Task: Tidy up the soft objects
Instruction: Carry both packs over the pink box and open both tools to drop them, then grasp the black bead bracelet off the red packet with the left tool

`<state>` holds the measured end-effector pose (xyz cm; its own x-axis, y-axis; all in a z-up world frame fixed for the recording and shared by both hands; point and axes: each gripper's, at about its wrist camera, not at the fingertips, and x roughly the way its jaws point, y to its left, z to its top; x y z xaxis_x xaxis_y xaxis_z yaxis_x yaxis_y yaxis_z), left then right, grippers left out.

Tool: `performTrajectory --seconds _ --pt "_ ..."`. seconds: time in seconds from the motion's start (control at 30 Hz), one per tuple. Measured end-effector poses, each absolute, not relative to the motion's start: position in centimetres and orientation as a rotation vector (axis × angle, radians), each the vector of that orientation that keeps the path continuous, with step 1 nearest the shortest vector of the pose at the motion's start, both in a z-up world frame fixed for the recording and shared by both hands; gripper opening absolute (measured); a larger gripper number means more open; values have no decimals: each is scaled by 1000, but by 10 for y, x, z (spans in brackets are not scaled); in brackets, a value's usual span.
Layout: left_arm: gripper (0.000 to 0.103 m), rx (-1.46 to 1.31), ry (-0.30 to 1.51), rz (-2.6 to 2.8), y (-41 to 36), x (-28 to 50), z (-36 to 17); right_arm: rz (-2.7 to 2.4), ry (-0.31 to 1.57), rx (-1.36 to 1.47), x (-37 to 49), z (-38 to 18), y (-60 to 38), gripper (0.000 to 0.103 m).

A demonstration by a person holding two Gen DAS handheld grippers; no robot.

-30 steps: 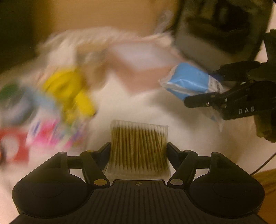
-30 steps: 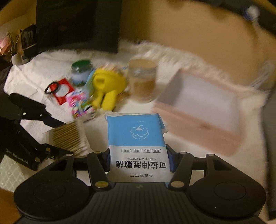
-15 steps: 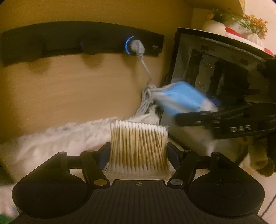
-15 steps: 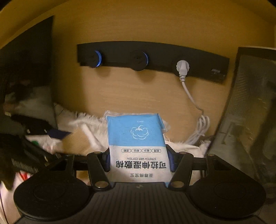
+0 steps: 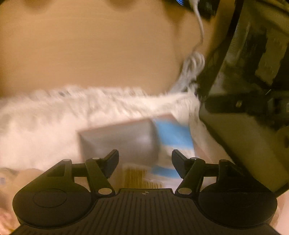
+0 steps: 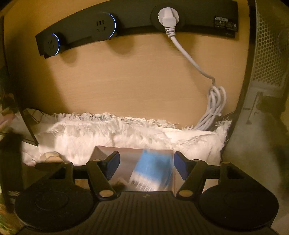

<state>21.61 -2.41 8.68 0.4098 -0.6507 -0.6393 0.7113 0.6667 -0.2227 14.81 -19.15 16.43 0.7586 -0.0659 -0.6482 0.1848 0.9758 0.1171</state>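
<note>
Tower case (image 6: 267, 54) and coiled cable (image 6: 215, 108) flank box (image 6: 126, 153) beneath spread tongs (image 6: 145, 164).

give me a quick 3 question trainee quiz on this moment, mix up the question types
1. True or false: the left tongs are shut on the cotton swab pack.
2. Multiple choice: the blue cotton pack below the right tongs is (A) clamped between the fingers, (B) loose inside the pink box, (C) on the white fluffy mat.
3. Fill in: the white cable runs up to a plug in the black ____ strip on the wall.

Key
1. False: the jaws stand apart and the pack lies below them in the box.
2. B
3. socket
</note>
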Motion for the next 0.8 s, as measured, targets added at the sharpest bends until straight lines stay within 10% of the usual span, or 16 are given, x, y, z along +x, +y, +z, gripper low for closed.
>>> performTrajectory --seconds 0.47,0.8 --pt "70 -268 597 -263 276 166 126 -66 579 -115 104 126 -92 68" --pt "70 -292 754 -151 337 124 77 364 639 -192 98 105 37 68"
